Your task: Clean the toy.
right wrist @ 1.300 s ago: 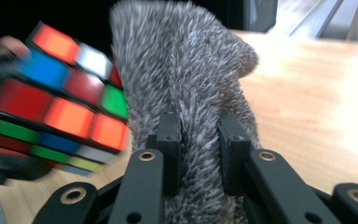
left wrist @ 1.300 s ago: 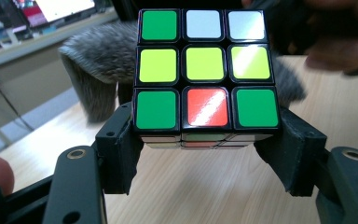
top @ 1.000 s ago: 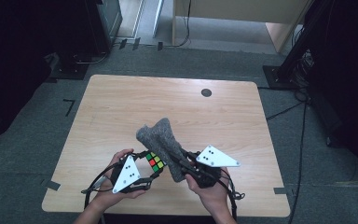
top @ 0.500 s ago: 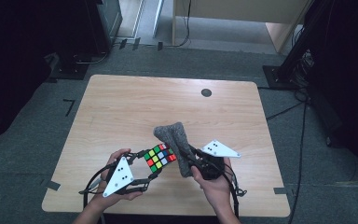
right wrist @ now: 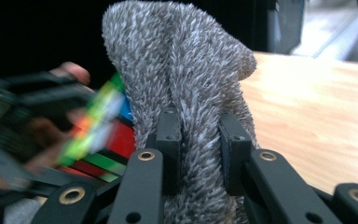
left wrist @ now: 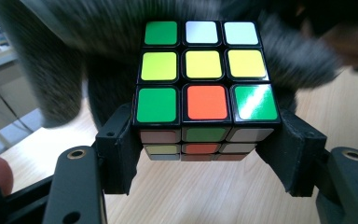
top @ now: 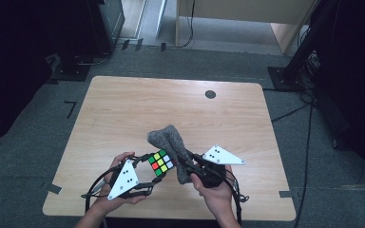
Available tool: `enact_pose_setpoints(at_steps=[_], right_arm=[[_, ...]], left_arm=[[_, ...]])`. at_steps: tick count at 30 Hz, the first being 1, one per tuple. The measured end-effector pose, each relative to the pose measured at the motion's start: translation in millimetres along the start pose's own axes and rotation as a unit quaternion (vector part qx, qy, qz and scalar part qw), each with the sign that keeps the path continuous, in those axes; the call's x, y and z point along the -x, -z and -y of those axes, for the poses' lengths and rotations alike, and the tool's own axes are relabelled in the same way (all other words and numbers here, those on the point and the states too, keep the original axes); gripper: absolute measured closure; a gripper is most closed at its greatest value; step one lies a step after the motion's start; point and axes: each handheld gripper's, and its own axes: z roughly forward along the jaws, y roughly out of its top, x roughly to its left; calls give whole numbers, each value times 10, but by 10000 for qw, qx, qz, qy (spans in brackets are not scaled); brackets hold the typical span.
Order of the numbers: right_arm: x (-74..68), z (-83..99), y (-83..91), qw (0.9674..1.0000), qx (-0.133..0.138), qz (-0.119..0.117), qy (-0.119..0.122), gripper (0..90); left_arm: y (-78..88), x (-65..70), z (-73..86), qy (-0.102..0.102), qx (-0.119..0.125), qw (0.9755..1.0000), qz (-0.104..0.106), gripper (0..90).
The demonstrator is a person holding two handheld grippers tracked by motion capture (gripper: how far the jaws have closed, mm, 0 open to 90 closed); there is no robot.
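A scrambled puzzle cube (top: 160, 163) is held above the table's near edge by my left gripper (top: 148, 176), its jaws shut on the cube's two sides. In the left gripper view the cube (left wrist: 205, 88) shows green, white, yellow and orange stickers on top, with my left gripper (left wrist: 207, 151) clamping it low down. A fuzzy grey cloth (top: 172, 147) stands bunched just right of the cube, touching it. My right gripper (top: 188, 167) is shut on the cloth (right wrist: 186, 88); in the right gripper view my right gripper (right wrist: 199, 154) pinches its lower part and the blurred cube (right wrist: 100, 133) lies to the left.
The light wooden table (top: 123, 109) has a small dark round hole (top: 210, 94) at the back right. Cables trail from both grippers over the near edge. Dark equipment and floor surround the table.
The cloth has slid from the cube's top down to its right side, so the cube's top face now shows. Both hands stay near the table's front edge.
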Motion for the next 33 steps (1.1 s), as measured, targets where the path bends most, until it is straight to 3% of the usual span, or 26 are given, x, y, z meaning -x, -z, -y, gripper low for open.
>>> enact_pose_setpoints(at_steps=[5,9,12,15,18,20,24,28,31,33], right_arm=[[100,57,-58,9987,-346,361,-33,750],[104,20,6,9988,-157,461,-106,749],[31,-48,96,9995,209,233,-91,748],[-101,-91,122,9991,386,-83,136,746],[-182,-62,64,9989,271,-93,374,747],[-131,-29,33,9995,224,-121,196,747],[5,38,-43,9998,-186,106,9,747],[67,54,-59,9987,-349,362,80,746],[91,9,22,9989,-116,462,-5,746],[73,-44,103,9991,182,371,-38,746]], left_arm=[[42,-33,-32,137,191,9997,90,343],[28,-89,24,154,-30,9999,47,343],[-17,-95,71,124,-223,9997,-14,343],[-34,-70,70,122,-196,9997,25,343],[-25,-47,49,46,-215,9998,-21,343],[-10,-49,42,25,-199,9998,-14,343],[9,-44,6,53,-60,10000,38,343],[18,-56,12,83,-2,9999,69,343],[6,-67,36,42,-96,9999,13,343],[-11,-64,54,3,-189,9998,-20,343]])
